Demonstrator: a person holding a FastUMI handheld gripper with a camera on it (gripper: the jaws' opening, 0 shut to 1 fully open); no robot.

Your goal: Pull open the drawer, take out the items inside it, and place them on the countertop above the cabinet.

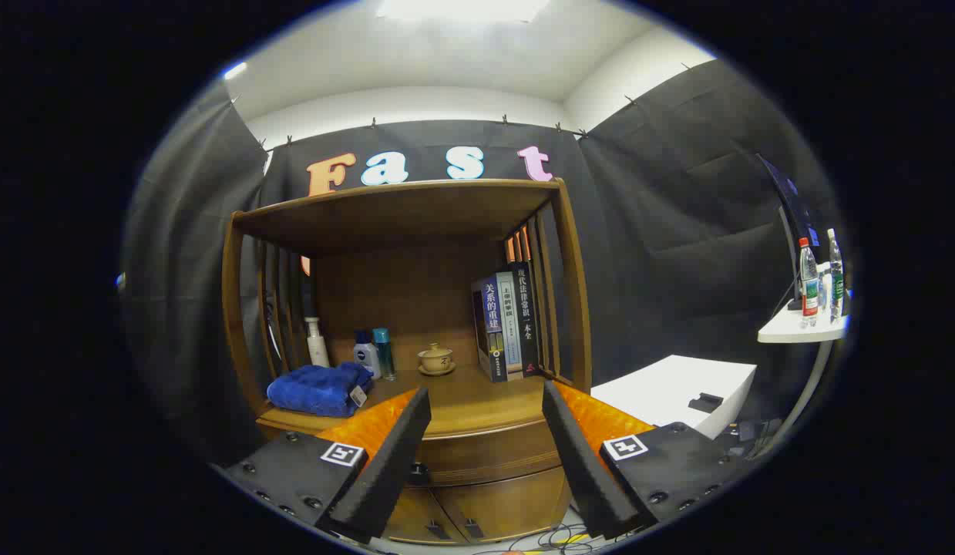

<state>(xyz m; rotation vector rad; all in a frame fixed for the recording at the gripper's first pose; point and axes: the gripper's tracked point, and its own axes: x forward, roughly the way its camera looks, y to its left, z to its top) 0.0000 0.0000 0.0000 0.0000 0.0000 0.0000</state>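
Observation:
A wooden cabinet [569, 308] stands straight ahead. Its drawer [489, 456] sits closed just under the countertop [469, 405], and a dark knob [419, 469] peeks out beside my left finger. My gripper [486, 395] is open and holds nothing; its fingertips frame the countertop's front edge, a short way back from the drawer front. On the countertop lie a folded blue towel [319, 389], a white pump bottle [317, 343], two small bottles [373, 354], a lidded tea cup [435, 359] and several upright books [508, 324]. The drawer's contents are hidden.
Two lower cabinet doors [485, 509] with dark handles sit below the drawer. A white table [670, 389] stands to the right of the cabinet, and a small white stand [801, 330] beyond it carries bottles. Cables [558, 539] trail on the floor.

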